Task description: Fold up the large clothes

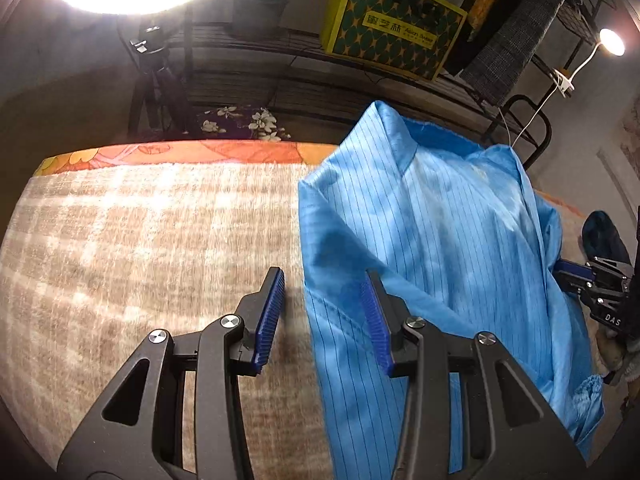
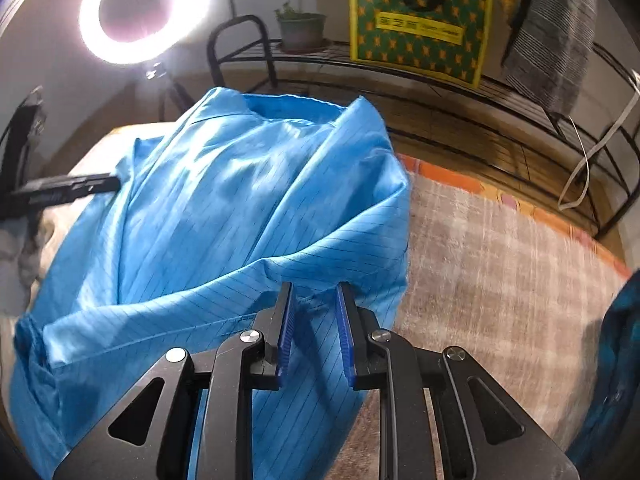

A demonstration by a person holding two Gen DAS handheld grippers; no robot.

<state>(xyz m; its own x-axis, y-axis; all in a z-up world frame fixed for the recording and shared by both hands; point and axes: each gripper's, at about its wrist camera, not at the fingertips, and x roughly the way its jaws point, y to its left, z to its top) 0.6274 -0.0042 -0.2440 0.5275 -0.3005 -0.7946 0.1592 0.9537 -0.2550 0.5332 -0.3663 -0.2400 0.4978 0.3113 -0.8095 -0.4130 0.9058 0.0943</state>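
A light blue pinstriped garment point(image 1: 440, 240) lies heaped on the bed, collar raised toward the far edge. My left gripper point(image 1: 324, 312) stands open at its left edge. One pad point(image 1: 272, 316) is over bare blanket, and the other finger point(image 1: 378, 320) is against the cloth, which drapes around it. In the right wrist view the garment point(image 2: 224, 208) fills the left half. My right gripper point(image 2: 316, 304) has its jaws drawn in on a raised fold near the garment's right edge. Each gripper shows in the other's view: right gripper point(image 1: 580, 276), left gripper point(image 2: 68, 192).
A beige checked blanket point(image 1: 140, 240) covers the bed, with an orange floral border point(image 1: 224, 152) at the far edge. Behind it stand a black wire shelf point(image 2: 500, 92) with a yellow-green box point(image 2: 416, 28), a ring light point(image 2: 144, 12) and a small lamp point(image 1: 612, 42). Dark blue cloth point(image 2: 616, 360) lies at the right.
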